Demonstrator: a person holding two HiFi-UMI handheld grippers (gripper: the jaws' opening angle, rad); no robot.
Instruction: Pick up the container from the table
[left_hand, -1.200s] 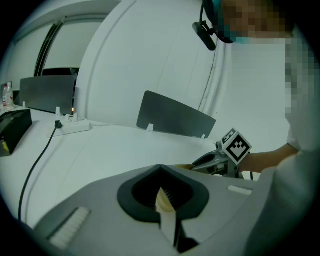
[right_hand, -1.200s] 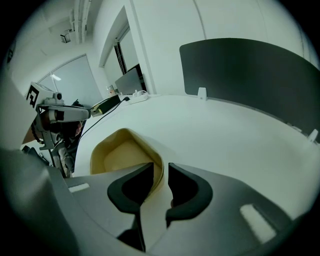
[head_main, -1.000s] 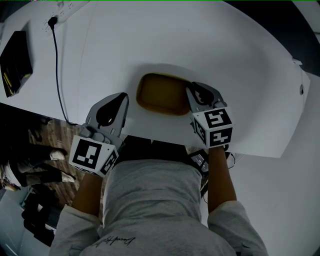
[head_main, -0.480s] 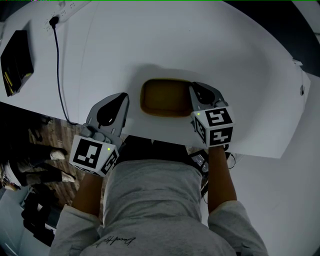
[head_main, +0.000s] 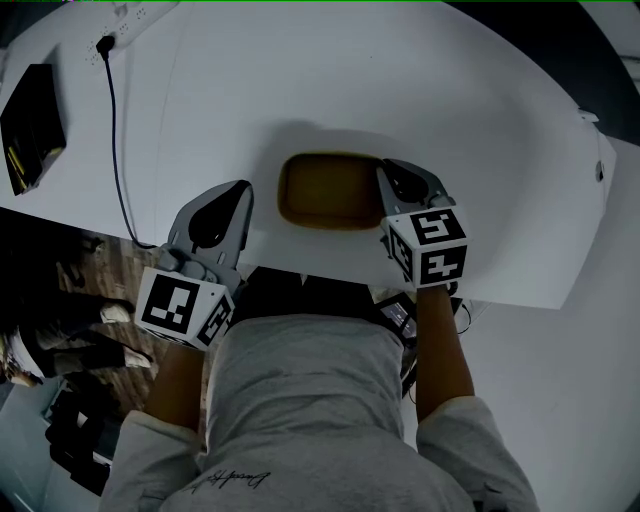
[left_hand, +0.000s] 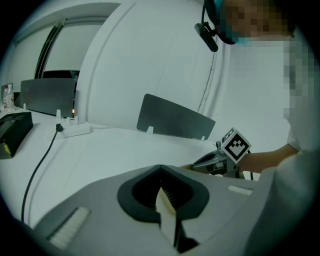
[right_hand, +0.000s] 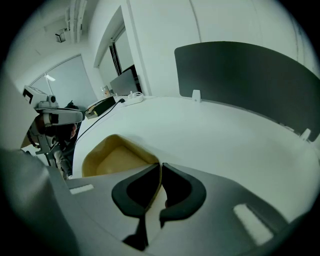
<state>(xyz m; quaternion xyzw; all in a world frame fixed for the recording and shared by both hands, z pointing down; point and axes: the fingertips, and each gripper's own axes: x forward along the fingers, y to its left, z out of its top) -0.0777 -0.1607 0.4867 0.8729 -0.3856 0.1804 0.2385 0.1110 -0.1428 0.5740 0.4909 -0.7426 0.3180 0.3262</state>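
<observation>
Container (head_main: 325, 190), head view: sits by the desk's (head_main: 300, 80) near edge, right gripper (head_main: 396, 186) on its right rim, left gripper (head_main: 226, 200) apart at its left. Left gripper view: jaws together, empty, likely just parked. Right gripper view: jaws clamped on the thin rim wall (right_hand: 150, 161), probably the easiest hold for lifting.
</observation>
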